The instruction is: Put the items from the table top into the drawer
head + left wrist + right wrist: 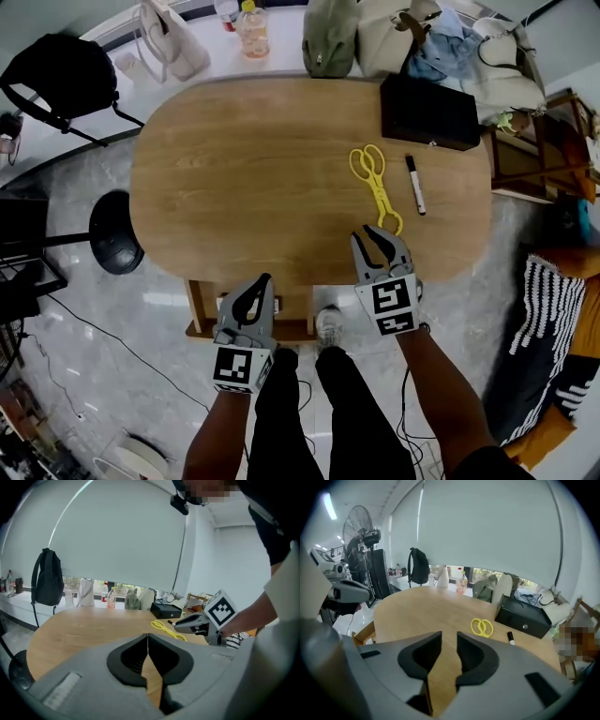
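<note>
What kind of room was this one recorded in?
Probably an office or lab workroom: an oval wooden table, a wide roller blind pulled nearly down, bags along the counter behind the table, and a pedestal fan.

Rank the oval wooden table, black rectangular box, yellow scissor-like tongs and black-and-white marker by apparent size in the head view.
1. oval wooden table
2. black rectangular box
3. yellow scissor-like tongs
4. black-and-white marker

All share one tabletop, so nearness barely affects the order.
</note>
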Action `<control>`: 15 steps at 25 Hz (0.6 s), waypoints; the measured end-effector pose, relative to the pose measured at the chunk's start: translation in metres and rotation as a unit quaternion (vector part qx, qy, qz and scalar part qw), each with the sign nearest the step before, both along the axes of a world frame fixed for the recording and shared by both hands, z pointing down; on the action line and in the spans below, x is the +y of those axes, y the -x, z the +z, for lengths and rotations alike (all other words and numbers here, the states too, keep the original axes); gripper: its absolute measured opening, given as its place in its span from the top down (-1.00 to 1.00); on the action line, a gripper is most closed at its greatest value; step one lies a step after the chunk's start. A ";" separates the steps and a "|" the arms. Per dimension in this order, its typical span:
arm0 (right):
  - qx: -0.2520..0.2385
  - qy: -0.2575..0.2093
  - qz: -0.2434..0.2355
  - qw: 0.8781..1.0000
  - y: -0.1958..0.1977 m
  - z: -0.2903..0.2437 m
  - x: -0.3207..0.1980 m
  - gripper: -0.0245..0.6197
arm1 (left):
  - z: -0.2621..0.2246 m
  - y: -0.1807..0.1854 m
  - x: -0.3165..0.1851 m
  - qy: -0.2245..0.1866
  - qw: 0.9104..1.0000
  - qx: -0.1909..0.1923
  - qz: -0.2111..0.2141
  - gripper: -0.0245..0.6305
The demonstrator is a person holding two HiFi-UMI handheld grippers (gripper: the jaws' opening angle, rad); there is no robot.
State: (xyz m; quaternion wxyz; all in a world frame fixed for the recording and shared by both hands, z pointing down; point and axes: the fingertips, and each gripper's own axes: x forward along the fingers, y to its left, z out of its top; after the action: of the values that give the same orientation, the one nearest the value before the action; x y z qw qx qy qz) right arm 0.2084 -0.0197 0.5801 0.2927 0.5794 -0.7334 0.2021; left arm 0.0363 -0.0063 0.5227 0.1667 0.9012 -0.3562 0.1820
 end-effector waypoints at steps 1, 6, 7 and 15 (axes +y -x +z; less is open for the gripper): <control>-0.006 0.005 0.008 1.000 -0.010 0.003 -0.001 0.59 | 0.001 -0.006 0.003 0.004 1.000 0.001 0.004 0.87; -0.033 0.042 0.051 0.997 -0.052 0.028 -0.015 0.39 | 0.005 -0.024 0.019 0.027 1.000 0.006 0.014 0.87; -0.040 0.052 0.058 0.996 -0.060 0.034 -0.019 0.35 | 0.007 -0.026 0.020 0.030 0.999 0.007 0.013 0.87; -0.037 0.115 0.059 0.991 -0.090 0.077 -0.040 0.29 | 0.004 -0.035 0.004 0.019 1.000 0.008 0.012 0.87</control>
State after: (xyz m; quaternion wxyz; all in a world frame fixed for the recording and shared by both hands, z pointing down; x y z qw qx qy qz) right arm 0.2985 -0.0602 0.6567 0.3176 0.5757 -0.6804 0.3237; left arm 0.0714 -0.0019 0.5269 0.1843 0.9035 -0.3407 0.1837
